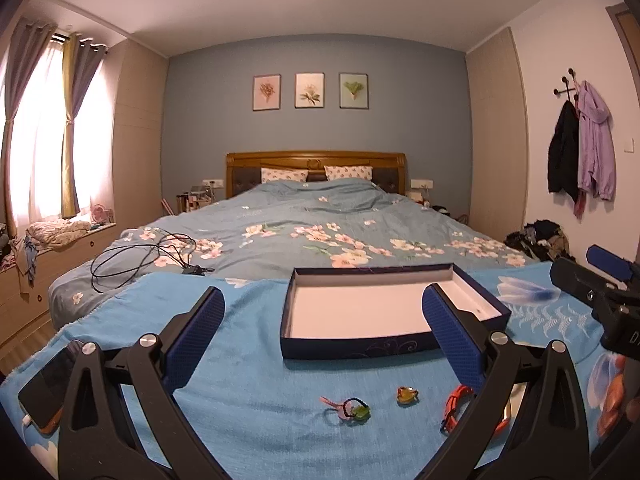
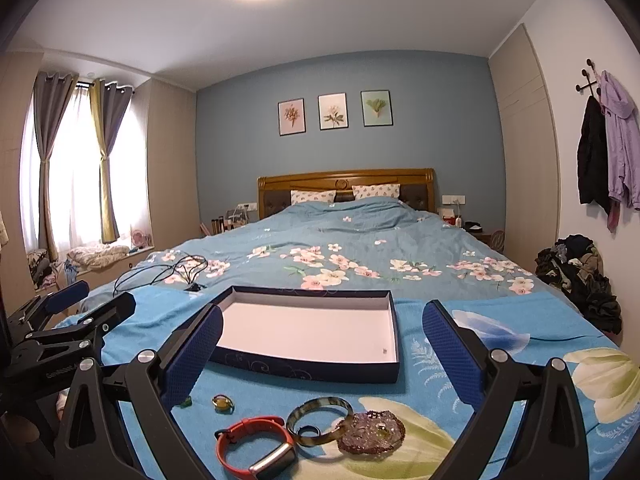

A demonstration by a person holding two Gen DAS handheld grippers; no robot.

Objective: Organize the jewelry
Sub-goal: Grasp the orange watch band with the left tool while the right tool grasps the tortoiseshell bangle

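A shallow dark-blue box (image 1: 360, 350) (image 2: 304, 370) with a bare white inside lies on a light-blue cloth at the foot of the bed. In the left wrist view, a green pendant on a cord (image 1: 352, 410), an amber ring (image 1: 407, 395) and an orange wristband (image 1: 456, 404) lie in front of the box. The right wrist view shows the orange wristband (image 2: 256, 446), a mottled bangle (image 2: 320, 422), a beaded brown patch (image 2: 370, 434) and the amber ring (image 2: 223, 403). My left gripper (image 1: 324, 320) is open above the cloth. My right gripper (image 2: 322, 336) is open too, holding nothing.
A phone (image 1: 48, 392) lies at the cloth's left edge. Black cables (image 1: 140, 258) sprawl on the floral duvet. Clothes pile on the floor at right (image 2: 580, 276). Coats hang on wall hooks (image 2: 608, 148). A window seat with laundry is at left.
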